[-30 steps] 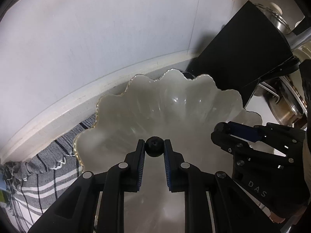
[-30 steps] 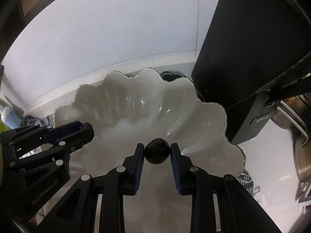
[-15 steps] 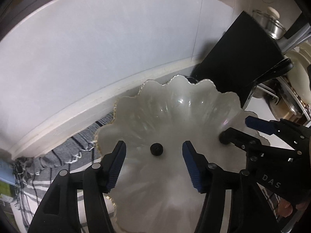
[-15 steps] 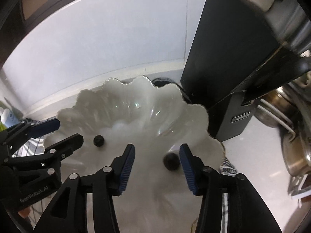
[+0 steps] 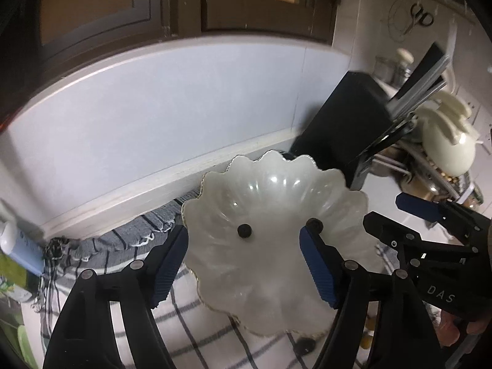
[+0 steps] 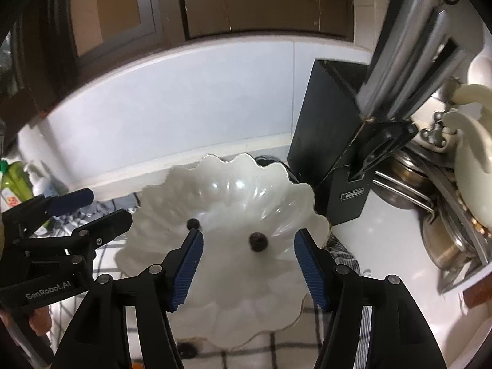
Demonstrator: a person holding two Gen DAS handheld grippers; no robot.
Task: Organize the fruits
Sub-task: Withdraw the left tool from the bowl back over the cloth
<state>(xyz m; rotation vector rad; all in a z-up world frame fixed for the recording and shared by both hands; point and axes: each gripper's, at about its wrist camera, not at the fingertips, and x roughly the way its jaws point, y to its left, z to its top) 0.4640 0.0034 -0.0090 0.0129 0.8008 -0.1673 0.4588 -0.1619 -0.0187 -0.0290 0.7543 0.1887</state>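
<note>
A white scalloped bowl (image 5: 261,279) (image 6: 227,279) stands on a checked cloth. Two small dark round fruits lie in it. In the left wrist view one fruit (image 5: 245,230) is in the middle and the other fruit (image 5: 314,224) peeks past my right-hand pad. In the right wrist view the two fruits (image 6: 257,241) (image 6: 193,223) lie apart. My left gripper (image 5: 244,240) (image 6: 107,206) hovers above the bowl, jaws opening, gripping nothing. My right gripper (image 6: 248,236) (image 5: 390,212) hovers beside it, jaws also opening and gripping nothing.
A black knife block (image 5: 338,129) (image 6: 326,141) stands just right of the bowl against the white wall. Steel pots (image 6: 446,240) and cream crockery (image 5: 446,150) crowd the right. Bottles (image 6: 15,184) stand at the left. A small dark item (image 5: 304,344) lies on the cloth (image 5: 117,252).
Both grippers let go of their dark fruits, which now lie in the bowl. Their jaws have spread wide, and both have pulled up and back from the bowl.
</note>
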